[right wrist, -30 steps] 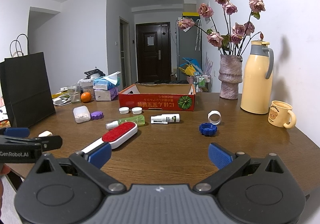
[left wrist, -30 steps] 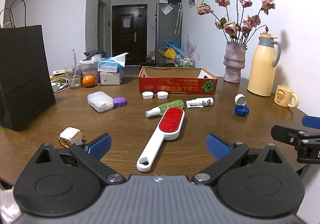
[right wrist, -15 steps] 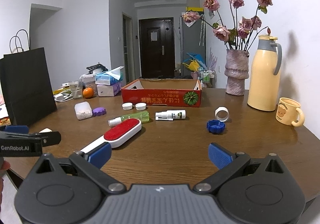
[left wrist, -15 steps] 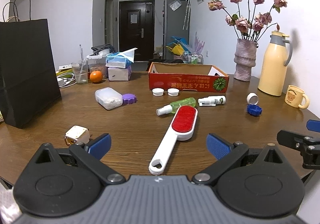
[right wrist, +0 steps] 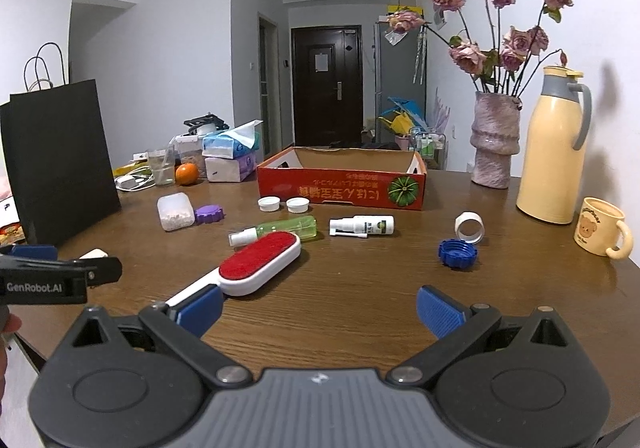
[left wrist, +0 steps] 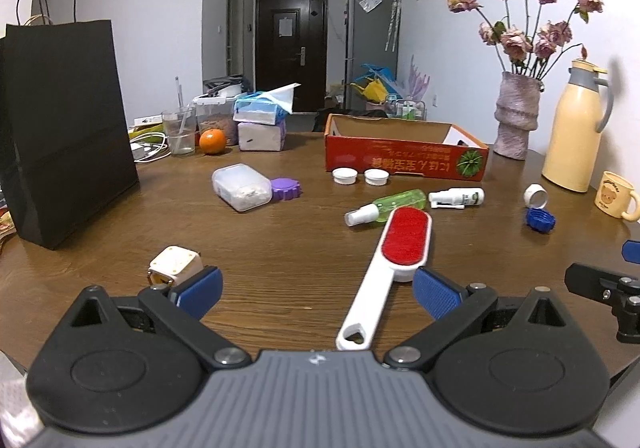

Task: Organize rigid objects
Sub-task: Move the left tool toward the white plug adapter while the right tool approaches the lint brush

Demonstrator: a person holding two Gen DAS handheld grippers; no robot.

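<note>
A white lint brush [left wrist: 394, 260] [right wrist: 256, 262] with a red pad lies on the brown table, handle toward me. My left gripper [left wrist: 316, 294] is open just short of the handle's end, holding nothing. To its right, my right gripper [right wrist: 318, 308] is open and empty, also low over the table's near edge. Behind the brush lie a green spray bottle [left wrist: 386, 206] [right wrist: 280, 230] and a white spray bottle [left wrist: 456, 198] [right wrist: 362, 226]. An open red cardboard box [left wrist: 404, 162] [right wrist: 340, 188] stands behind them. A small white cube [left wrist: 174, 268] sits by my left finger.
Two white caps [left wrist: 360, 176], a purple lid [left wrist: 285, 189], a clear plastic tub [left wrist: 240, 186], a blue lid [right wrist: 457, 253] and a white ring [right wrist: 469, 226] lie scattered. A black paper bag [left wrist: 66, 128] stands left. Vase [right wrist: 494, 140], yellow jug [right wrist: 554, 148] and mug [right wrist: 600, 232] stand right.
Both grippers have moved a little forward toward the table; the brush and the box look nearer and more to the right in the left view. Nothing on the table has moved.
</note>
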